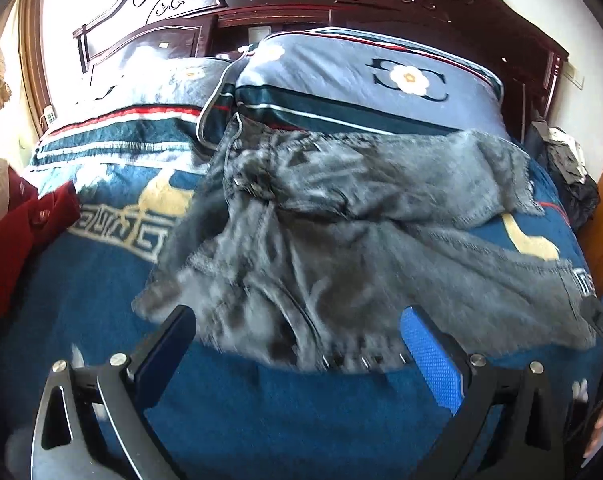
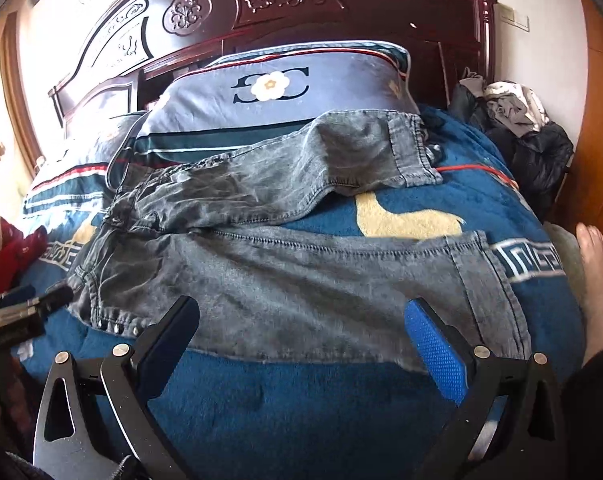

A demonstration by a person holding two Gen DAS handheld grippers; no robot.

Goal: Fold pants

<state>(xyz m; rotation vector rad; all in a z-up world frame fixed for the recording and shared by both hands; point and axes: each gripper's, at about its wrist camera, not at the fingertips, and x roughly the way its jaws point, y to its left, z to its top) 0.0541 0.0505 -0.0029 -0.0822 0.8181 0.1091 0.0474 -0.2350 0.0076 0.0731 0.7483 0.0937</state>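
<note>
Both the left gripper [image 1: 297,334] and right gripper [image 2: 301,326] hover spread wide, seemingly holding nothing.

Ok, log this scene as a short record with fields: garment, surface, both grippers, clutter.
garment: grey washed denim pants, spread unfolded, legs apart, far leg's cuff up on a pillow
surface: blue patterned fleece blanket on a bed with a carved dark wooden headboard
pillow: blue-grey flower-motif pillow
left gripper: open, empty, near the waistband
right gripper: open, empty, near the closer leg
clutter: red garment at the left edge; dark clothes pile at right
</note>
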